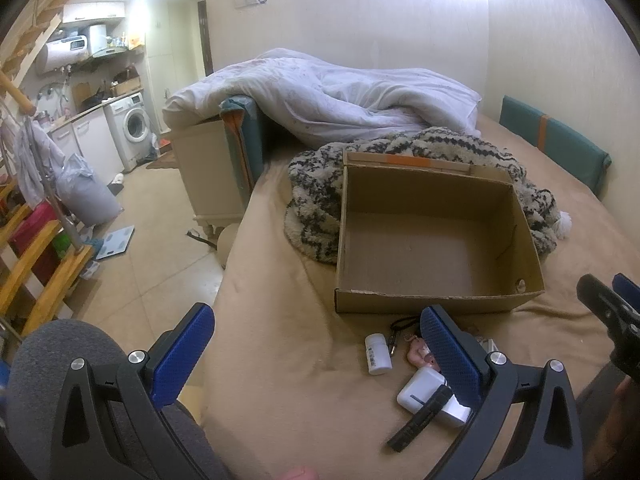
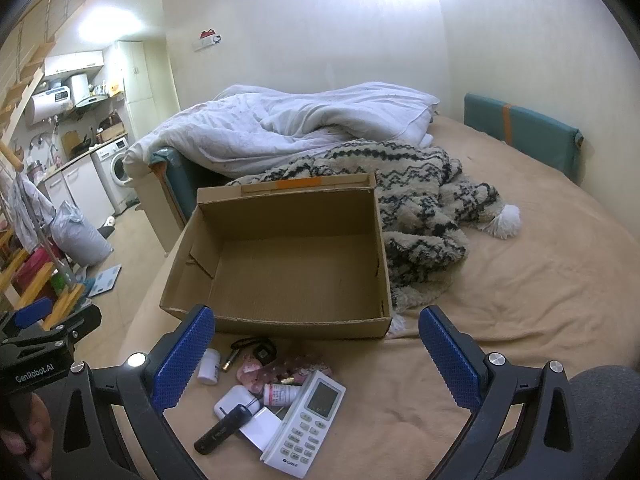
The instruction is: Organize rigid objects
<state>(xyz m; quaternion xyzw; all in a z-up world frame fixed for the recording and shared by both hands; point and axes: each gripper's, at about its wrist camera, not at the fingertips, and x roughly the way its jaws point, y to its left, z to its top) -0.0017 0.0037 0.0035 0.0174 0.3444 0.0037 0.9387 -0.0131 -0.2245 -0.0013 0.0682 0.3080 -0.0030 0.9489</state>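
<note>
Cardboard box (image 2: pixel 280 264) sits open and empty on the tan bedspread (image 2: pixel 500 340), its far edge against a patterned fleece blanket (image 2: pixel 420 208). Small items lie in a loose cluster on the bedspread just in front of the box: white remote control (image 2: pixel 306 424), white pill bottle (image 2: pixel 209 366), second bottle with pink label (image 2: pixel 280 394), white charger case (image 2: pixel 236 400), black stick-shaped device (image 2: pixel 222 430) resting across the case, small black fob (image 2: pixel 262 352) on a cord. Left gripper (image 1: pixel 316 356) spread wide, nothing between fingers, above the bed edge. Right gripper (image 2: pixel 316 356) likewise wide and empty, over the cluster. White duvet (image 2: pixel 288 128) heaped behind.
</note>
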